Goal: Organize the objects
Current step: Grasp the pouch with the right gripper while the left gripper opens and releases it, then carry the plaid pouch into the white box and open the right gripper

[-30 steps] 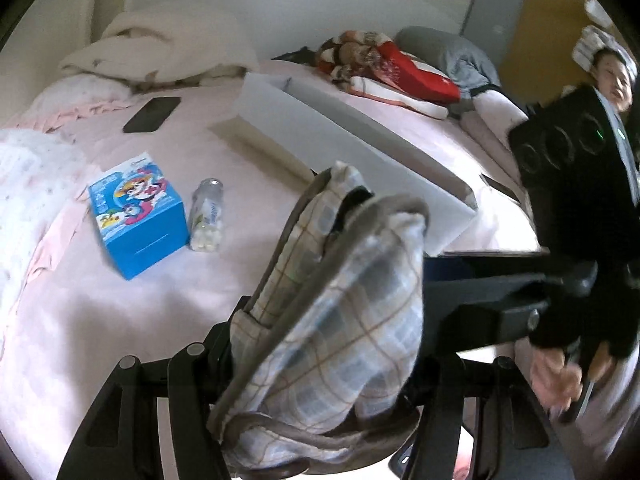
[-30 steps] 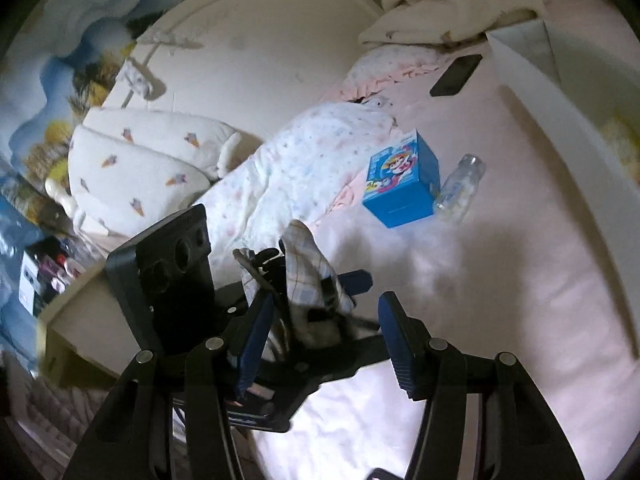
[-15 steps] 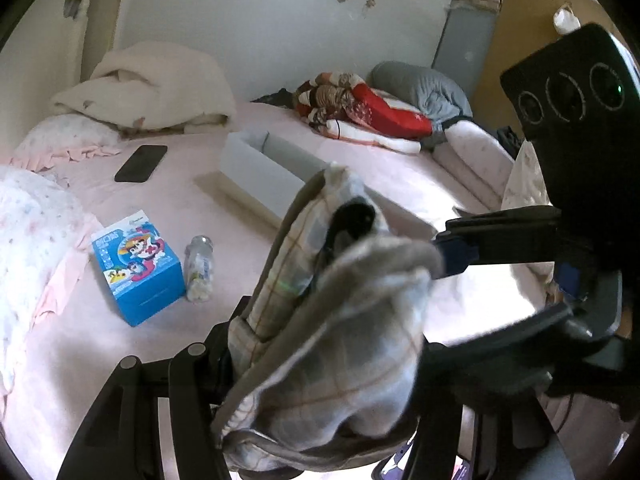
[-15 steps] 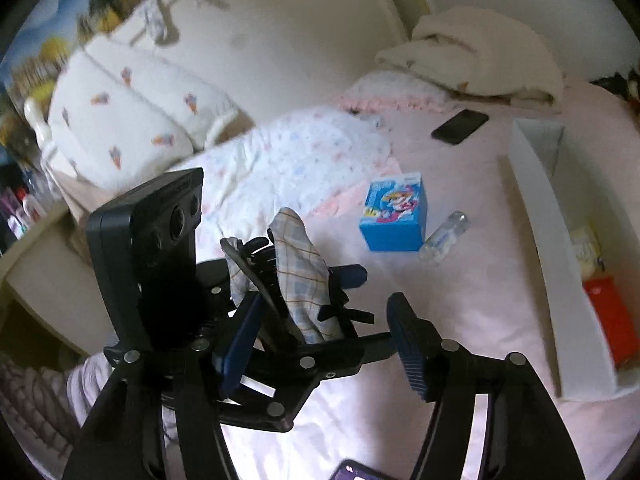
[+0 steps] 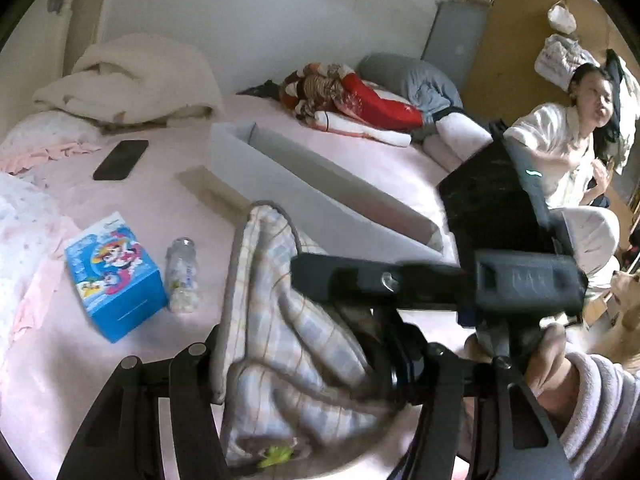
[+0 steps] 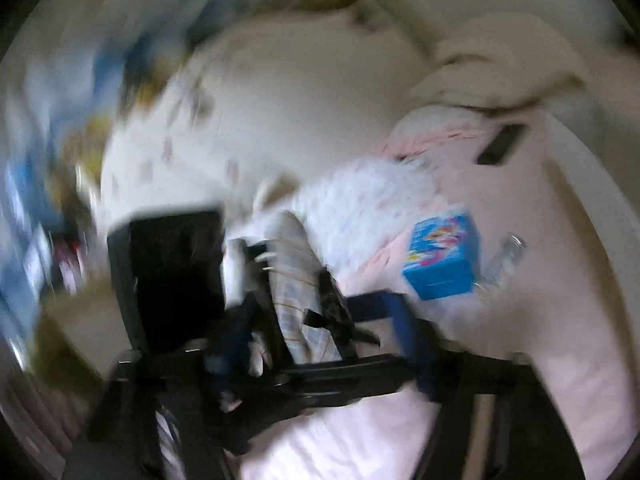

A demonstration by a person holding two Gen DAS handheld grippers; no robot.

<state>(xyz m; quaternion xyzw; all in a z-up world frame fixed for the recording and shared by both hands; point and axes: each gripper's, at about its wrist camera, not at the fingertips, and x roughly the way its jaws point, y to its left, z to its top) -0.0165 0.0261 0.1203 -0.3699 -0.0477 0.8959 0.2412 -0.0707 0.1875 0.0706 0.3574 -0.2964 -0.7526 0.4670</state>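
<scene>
Fingers of your left gripper [image 5: 304, 364] clamped the plaid cloth [image 5: 280, 320] at lower centre; your right gripper [image 6: 320, 320] had just been closing on its top edge. Step: handover or folding. Next, judged: carry it to the white box [image 5: 320, 176].

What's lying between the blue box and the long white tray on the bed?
In the left wrist view, a small clear bottle lies beside the blue box; past it only bare pink sheet reaches the white tray.

Blurred — blue box [image 6: 442, 262] beside bottle [image 6: 505, 258].
</scene>
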